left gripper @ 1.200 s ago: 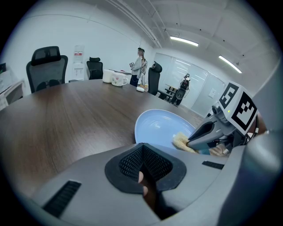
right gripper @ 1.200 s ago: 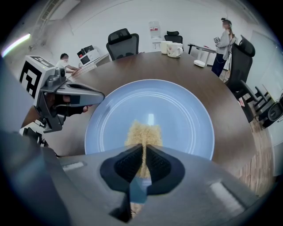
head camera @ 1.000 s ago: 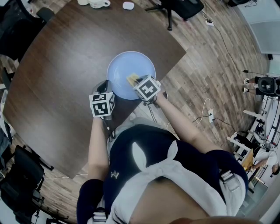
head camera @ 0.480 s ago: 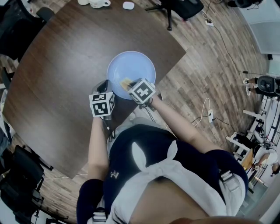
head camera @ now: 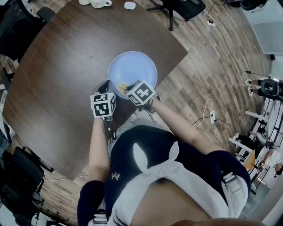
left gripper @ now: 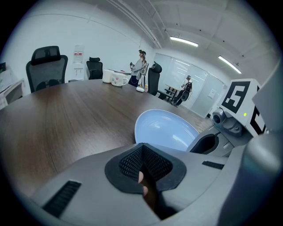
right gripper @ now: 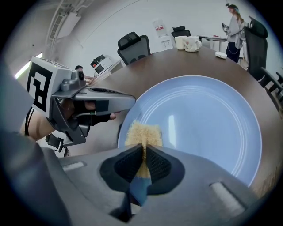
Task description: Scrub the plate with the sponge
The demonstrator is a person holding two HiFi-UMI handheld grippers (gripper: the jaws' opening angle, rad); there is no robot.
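Change: sponge (right gripper: 142,132) has slid from mid-plate (right gripper: 208,119) toward the near-left rim — scrubbing likely under way.
Right tongs (right gripper: 143,149): clamped on the sponge.
Left tongs (left gripper: 143,149): together, empty — near the rim.

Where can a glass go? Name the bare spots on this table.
Free: the wide table left of the plate, up to the cups at its far edge. Crowded: the plate's near rim, by the left gripper and right gripper.

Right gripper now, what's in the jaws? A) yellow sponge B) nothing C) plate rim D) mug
A: the right gripper view shows the right gripper shut on the yellow sponge, with the sponge's free end over the left part of the blue plate.
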